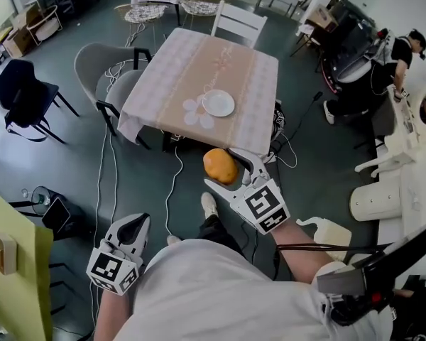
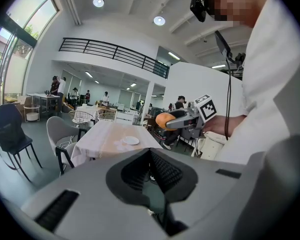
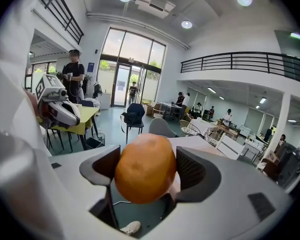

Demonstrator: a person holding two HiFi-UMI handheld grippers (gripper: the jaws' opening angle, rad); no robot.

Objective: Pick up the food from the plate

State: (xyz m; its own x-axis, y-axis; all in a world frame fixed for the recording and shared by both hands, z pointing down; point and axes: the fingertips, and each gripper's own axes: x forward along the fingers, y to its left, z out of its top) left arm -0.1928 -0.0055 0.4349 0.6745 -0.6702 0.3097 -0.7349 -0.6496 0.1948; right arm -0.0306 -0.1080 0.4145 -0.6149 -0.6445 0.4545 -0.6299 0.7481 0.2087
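Note:
An orange, round piece of food (image 1: 219, 166) is clamped between the jaws of my right gripper (image 1: 224, 165), in the air in front of the table and nearer to me than the white plate (image 1: 218, 103). Nothing lies on the plate, which sits on the pink tablecloth. The right gripper view shows the food (image 3: 145, 168) filling the gap between the pads. My left gripper (image 1: 135, 224) hangs low at the left, away from the table, with its jaws together and nothing in them. In the left gripper view the plate (image 2: 131, 140) and the held food (image 2: 163, 120) lie ahead.
A grey chair (image 1: 103, 68) stands at the table's left and a white chair (image 1: 238, 23) behind it. A dark blue chair (image 1: 25, 94) is far left, a yellow table (image 1: 18, 275) near left. Cables (image 1: 172, 190) run across the floor. White equipment (image 1: 401, 183) and a person (image 1: 405, 52) are at the right.

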